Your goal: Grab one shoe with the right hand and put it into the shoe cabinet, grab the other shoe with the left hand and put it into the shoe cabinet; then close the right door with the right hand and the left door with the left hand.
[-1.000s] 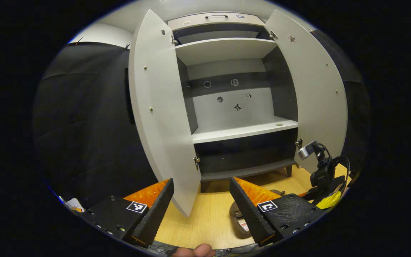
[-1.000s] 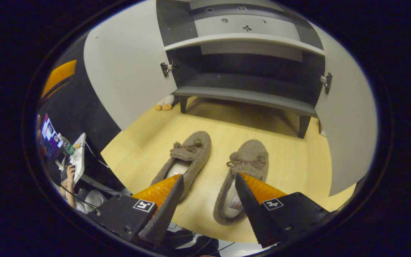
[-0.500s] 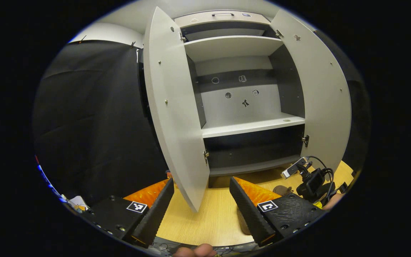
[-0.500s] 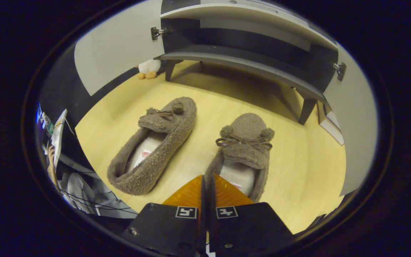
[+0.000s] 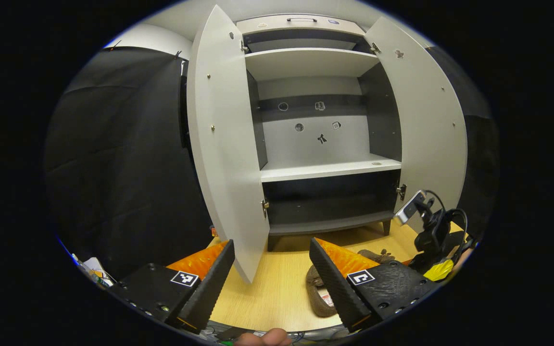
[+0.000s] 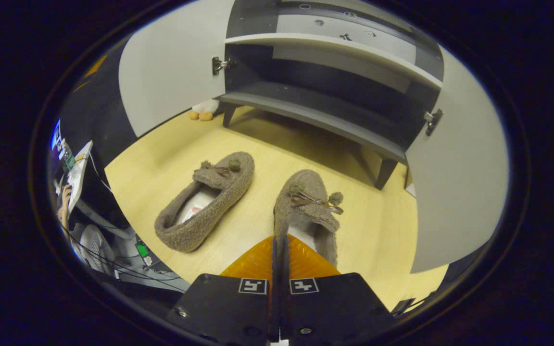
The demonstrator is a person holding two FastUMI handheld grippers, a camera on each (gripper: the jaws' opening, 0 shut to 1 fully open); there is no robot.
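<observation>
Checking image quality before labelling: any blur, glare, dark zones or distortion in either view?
Left gripper view: sharp; fisheye bows the cabinet doors outward; the bottom compartment sits in deep shadow. Right gripper view: both slippers sharp and evenly lit, shadow under the cabinet, straight shelf edges curve, no glare.

- Two fuzzy brown slippers, the left one (image 6: 205, 202) and the right one (image 6: 306, 211), each with a darker brown bow.
- Tall shoe cabinet (image 5: 322, 170) with light grey doors and shelves, dark grey interior.
- Pale yellow wooden floor (image 6: 171, 158) with fine grain.
</observation>
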